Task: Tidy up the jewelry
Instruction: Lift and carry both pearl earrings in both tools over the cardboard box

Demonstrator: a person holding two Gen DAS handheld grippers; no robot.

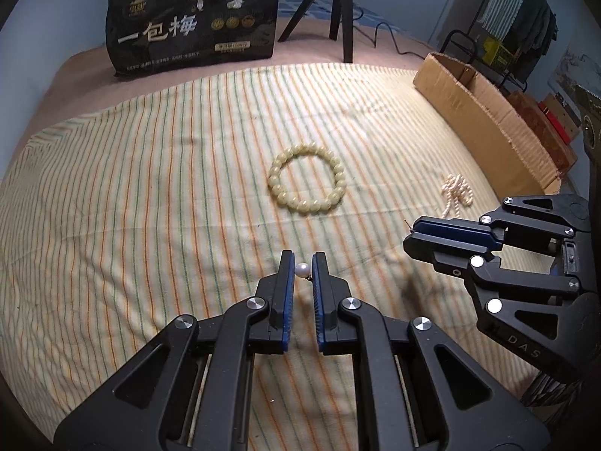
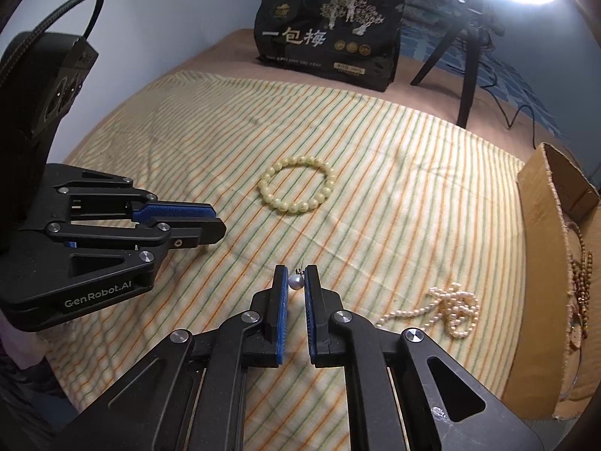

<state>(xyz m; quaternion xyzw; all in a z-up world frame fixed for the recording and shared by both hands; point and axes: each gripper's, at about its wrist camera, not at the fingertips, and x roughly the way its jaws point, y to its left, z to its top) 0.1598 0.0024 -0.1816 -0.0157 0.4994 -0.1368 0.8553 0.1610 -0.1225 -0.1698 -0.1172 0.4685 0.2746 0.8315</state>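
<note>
My left gripper (image 1: pixel 302 259) is shut on a white pearl earring (image 1: pixel 302 270), held just above the striped cloth. My right gripper (image 2: pixel 296 272) is shut on a second pearl earring (image 2: pixel 295 282) with a small hook at its top. Each gripper shows side-on in the other's view, the right (image 1: pixel 409 235) and the left (image 2: pixel 218 221), close together. A pale yellow bead bracelet (image 1: pixel 306 180) lies flat on the cloth ahead, and it also shows in the right wrist view (image 2: pixel 298 189). A heap of small-pearl necklace (image 2: pixel 447 308) lies to the right, also in the left wrist view (image 1: pixel 456 195).
An open cardboard box (image 2: pixel 541 248) stands along the right edge with a brown bead string (image 2: pixel 580 282) inside. A black printed bag (image 1: pixel 193 18) and a black tripod (image 1: pixel 338 3) stand at the back. The striped cloth (image 1: pixel 150 188) covers the surface.
</note>
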